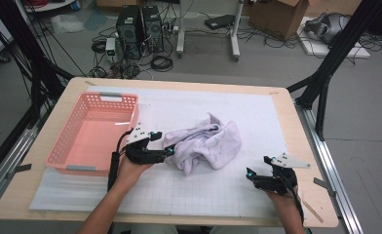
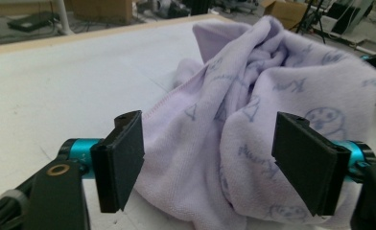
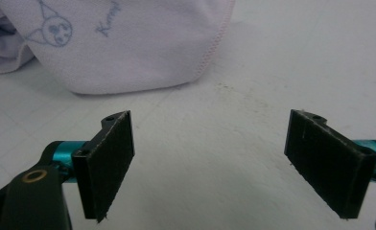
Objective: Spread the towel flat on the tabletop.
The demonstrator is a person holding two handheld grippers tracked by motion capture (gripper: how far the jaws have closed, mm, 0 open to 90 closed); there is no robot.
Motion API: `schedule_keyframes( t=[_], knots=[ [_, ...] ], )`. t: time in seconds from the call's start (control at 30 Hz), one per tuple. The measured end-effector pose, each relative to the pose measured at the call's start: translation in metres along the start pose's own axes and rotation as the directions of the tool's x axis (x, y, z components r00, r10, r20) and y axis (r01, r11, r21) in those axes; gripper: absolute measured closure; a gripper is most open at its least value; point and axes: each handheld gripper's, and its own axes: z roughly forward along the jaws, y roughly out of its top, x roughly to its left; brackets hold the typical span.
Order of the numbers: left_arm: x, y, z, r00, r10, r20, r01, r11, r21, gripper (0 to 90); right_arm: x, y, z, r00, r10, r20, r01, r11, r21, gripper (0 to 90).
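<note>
High view: a crumpled lilac towel point(image 1: 206, 145) is seen mid-surface, just right of the pink basket point(image 1: 94, 134). Left tongs point(image 1: 168, 152) are held wide at the towel's left edge, cloth between unpressed jaws. Right tongs point(image 1: 250, 175) are spread wide, empty, right of the towel.

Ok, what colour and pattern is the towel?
Pale lilac towel with blue cartoon faces and lettering, clearest in the left gripper view.

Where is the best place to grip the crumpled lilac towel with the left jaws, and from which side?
Probably its near-left bunched fold, approached level from the left. There the crumpled lilac printed towel stands thick and raised off the white mat, already between the open jaws of the left gripper.
</note>
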Motion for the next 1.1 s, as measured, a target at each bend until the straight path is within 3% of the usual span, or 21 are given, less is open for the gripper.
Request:
schedule_keyframes(
  t=[0.13,0.23,0.33,0.43,0.53,0.6,0.63,0.73,0.87,1.0,1.1],
  knots=[
    [0.002,-0.005,0.017,1.0000,-0.001,0.005,0.001,0.9973,0.074,29.0,0.008,0.009,0.025,0.9986,-0.008,-0.053,0.013,0.996,0.091,16.5],
    [0.001,-0.008,0.028,0.9999,-0.010,0.008,0.009,0.9926,0.121,29.1,0.017,0.019,0.044,0.9976,-0.028,-0.064,0.036,0.991,0.129,19.9],
    [0.000,-0.008,0.034,0.9999,-0.009,0.011,0.007,0.9904,0.138,29.5,0.026,0.029,0.059,0.9961,-0.044,-0.077,0.055,0.988,0.145,23.1],
    [0.001,-0.009,0.037,0.9997,-0.016,0.019,0.013,0.9868,0.161,33.6,0.034,0.034,0.074,0.9963,-0.060,-0.061,0.070,0.982,0.175,31.7],
    [-0.001,-0.012,0.041,0.9986,-0.011,0.052,0.001,0.9805,0.196,49.4,0.037,0.037,0.078,0.9966,-0.062,-0.055,0.070,0.985,0.157,50.8],
    [-0.007,-0.012,0.042,0.9978,0.019,0.063,-0.032,0.9784,0.204,68.1,0.038,0.037,0.076,0.9936,-0.078,-0.082,0.089,0.985,0.150,79.0],
    [-0.010,-0.010,0.040,0.9975,0.039,0.059,-0.051,0.9773,0.206,73.5,0.039,0.037,0.075,0.9921,-0.081,-0.096,0.095,0.984,0.152,84.0],
    [-0.014,-0.008,0.028,0.9962,0.037,0.079,-0.052,0.9777,0.204,78.4,0.039,0.038,0.067,0.9878,-0.114,-0.107,0.132,0.974,0.184,86.0],
    [-0.023,-0.008,0.008,0.9936,0.034,0.108,-0.051,0.9855,0.162,79.0,0.026,0.026,0.037,0.9871,-0.128,-0.096,0.144,0.973,0.179,86.4],
    [-0.034,-0.014,-0.005,0.9875,0.025,0.156,-0.048,0.9879,0.148,79.0,0.004,0.010,0.002,0.9948,-0.098,-0.027,0.101,0.979,0.179,86.5],
    [-0.046,-0.019,-0.014,0.9761,0.009,0.217,-0.039,0.9900,0.135,79.5,-0.009,0.001,-0.020,0.9966,-0.082,0.012,0.078,0.981,0.176,86.6]
  ],
)
